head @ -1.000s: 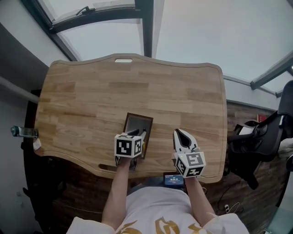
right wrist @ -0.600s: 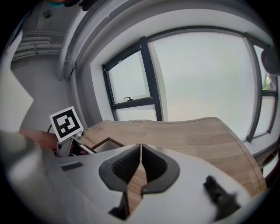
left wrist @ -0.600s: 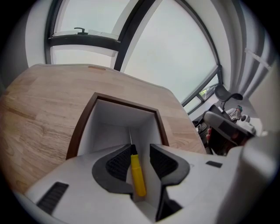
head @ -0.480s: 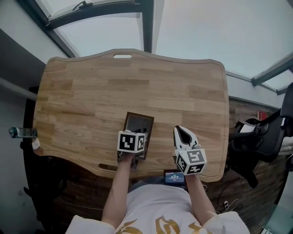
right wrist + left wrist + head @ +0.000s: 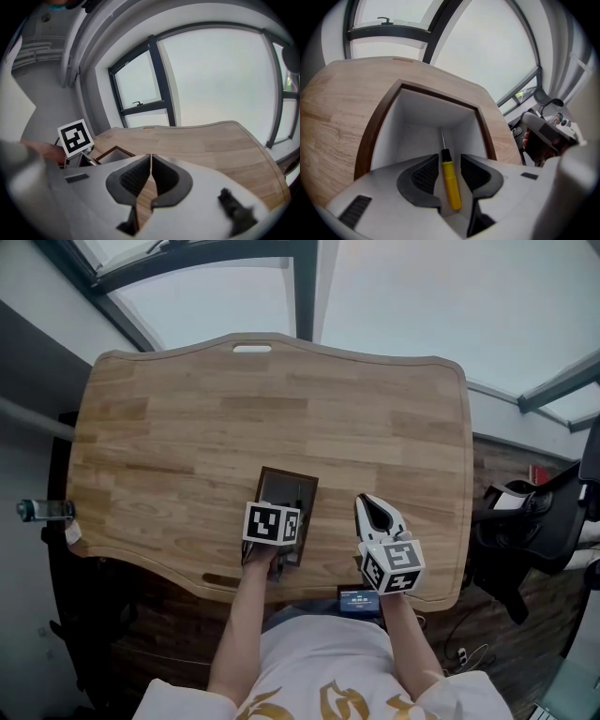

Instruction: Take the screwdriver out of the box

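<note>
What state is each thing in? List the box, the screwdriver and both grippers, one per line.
Box: open-topped, screwdriver inside.
Screwdriver: lying in box, handle between left jaws, not gripped.
Left gripper: open, jaws have just been opening, either side of handle.
Right gripper: shut, empty.

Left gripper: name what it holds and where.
Nothing yet. The left gripper, just opened wider, straddles the screwdriver at its yellow handle inside the box, without pressing it.

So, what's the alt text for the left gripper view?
The left tool, its jaws apart and just been opening, points down into a brown-rimmed white box where a yellow-handled screwdriver lies between them, not gripped. The box sits on a wooden table by a window.
</note>
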`<state>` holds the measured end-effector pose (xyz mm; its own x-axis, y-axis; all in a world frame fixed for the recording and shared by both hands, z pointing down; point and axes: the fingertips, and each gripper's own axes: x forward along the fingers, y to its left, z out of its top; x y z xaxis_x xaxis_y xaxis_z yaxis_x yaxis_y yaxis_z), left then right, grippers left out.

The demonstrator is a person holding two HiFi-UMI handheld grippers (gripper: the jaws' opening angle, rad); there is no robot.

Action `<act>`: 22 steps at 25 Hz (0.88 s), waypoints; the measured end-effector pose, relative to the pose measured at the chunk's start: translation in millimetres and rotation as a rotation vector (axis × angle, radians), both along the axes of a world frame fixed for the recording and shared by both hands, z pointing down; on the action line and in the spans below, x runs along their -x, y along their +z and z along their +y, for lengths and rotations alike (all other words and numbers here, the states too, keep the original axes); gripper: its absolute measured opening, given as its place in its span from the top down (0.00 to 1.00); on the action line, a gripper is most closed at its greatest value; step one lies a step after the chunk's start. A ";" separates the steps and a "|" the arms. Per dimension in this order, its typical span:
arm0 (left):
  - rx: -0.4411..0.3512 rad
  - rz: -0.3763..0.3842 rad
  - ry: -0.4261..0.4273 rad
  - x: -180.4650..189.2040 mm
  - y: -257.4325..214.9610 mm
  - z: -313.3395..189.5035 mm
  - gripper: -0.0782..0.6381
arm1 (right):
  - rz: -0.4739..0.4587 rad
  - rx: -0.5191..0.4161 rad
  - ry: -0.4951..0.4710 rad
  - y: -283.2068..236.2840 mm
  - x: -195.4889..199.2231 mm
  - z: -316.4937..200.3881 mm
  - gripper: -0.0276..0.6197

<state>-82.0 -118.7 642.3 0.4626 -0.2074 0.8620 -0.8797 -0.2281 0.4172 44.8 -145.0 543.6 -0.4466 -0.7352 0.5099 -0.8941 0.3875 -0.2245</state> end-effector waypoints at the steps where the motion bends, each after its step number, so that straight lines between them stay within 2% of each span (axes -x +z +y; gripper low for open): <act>1: 0.003 -0.002 0.002 0.0 0.7 0.2 0.69 | -0.001 0.002 -0.001 0.5 0.7 -0.8 0.91; 9: 0.042 -0.095 0.011 3.0 16.9 2.4 0.68 | -0.009 0.010 -0.008 2.4 2.2 -7.3 0.91; 13: 0.070 -0.093 0.013 3.5 21.8 3.0 0.68 | -0.007 0.010 -0.006 3.1 0.4 -9.5 0.91; 22: 0.074 -0.081 0.019 2.4 23.3 2.7 0.68 | -0.005 0.014 -0.014 4.2 1.3 -11.4 0.91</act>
